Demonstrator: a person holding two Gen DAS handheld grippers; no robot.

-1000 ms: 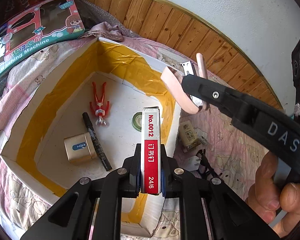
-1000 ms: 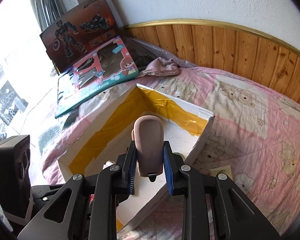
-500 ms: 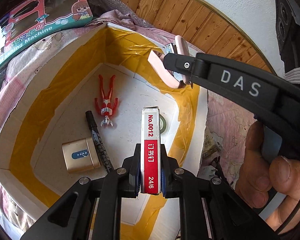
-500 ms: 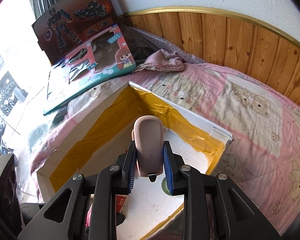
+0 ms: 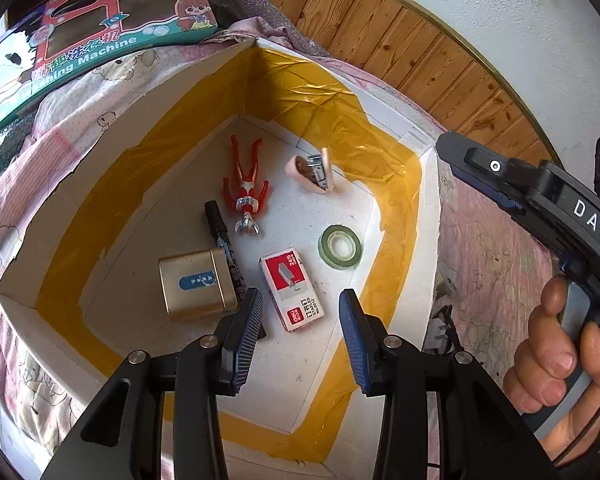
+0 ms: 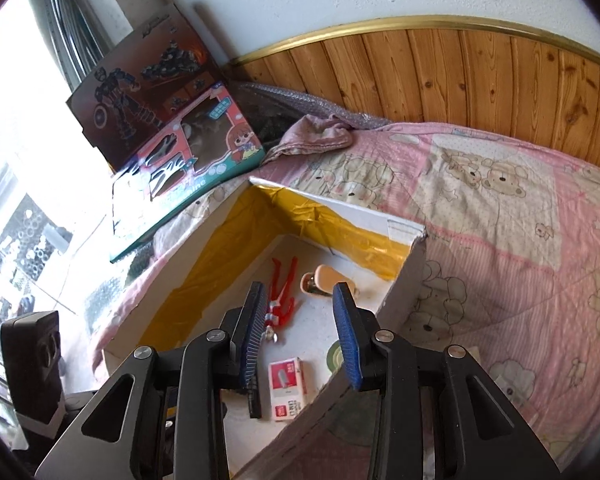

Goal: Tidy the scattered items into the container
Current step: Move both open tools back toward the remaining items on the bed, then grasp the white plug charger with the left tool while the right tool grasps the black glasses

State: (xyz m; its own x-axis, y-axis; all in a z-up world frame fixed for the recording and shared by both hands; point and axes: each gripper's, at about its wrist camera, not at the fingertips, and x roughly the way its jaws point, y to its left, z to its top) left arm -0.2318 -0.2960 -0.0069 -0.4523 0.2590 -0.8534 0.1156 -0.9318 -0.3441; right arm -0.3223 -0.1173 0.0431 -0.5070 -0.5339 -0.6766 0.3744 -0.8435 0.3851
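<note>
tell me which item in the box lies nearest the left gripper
The staple box: it lies right ahead of the open left gripper, closer than the tape roll or stapler.

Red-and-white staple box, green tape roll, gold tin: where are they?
Red-and-white staple box (image 5: 292,288), left wrist view, top face.
Green tape roll (image 5: 340,246), left wrist view, ring's upper face.
Gold tin (image 5: 196,282), left wrist view, lid.

A bed covered by a pink quilt (image 6: 500,220) printed with bears fills the right and centre of the right wrist view. On it sits an open white box (image 6: 414,264) lined with yellow tape, at lower centre. A crumpled pink cloth (image 6: 320,136) and a teal toy carton (image 6: 188,168) lie at upper left.
</note>
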